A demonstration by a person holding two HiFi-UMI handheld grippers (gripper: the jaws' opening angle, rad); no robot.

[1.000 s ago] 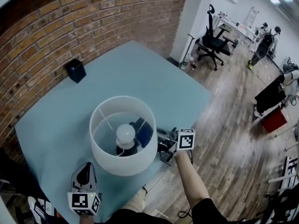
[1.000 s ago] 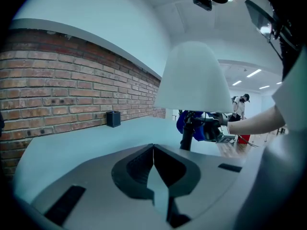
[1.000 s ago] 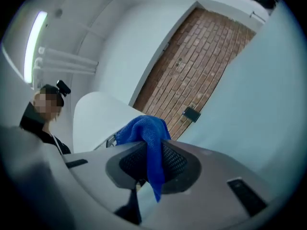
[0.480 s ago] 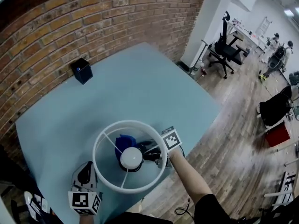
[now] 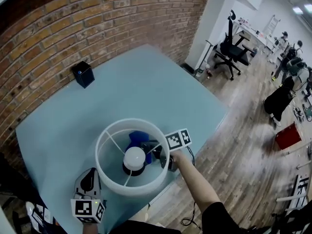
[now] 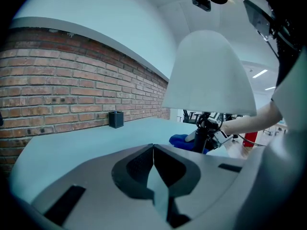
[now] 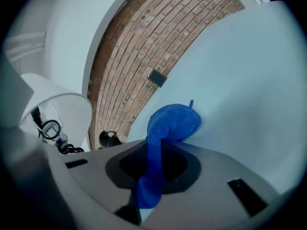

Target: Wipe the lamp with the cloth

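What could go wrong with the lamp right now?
The lamp stands near the table edge, and the left gripper is shut beside it, not holding it, so a hard wipe might tip it off. The right gripper holds the cloth under the shade, so it might knock the shade askew.

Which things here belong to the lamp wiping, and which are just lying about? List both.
In the job:
lamp
blue cloth, clamped in the right gripper

Lying about:
small black box by the brick wall
office chair on the floor
left gripper, shut and empty
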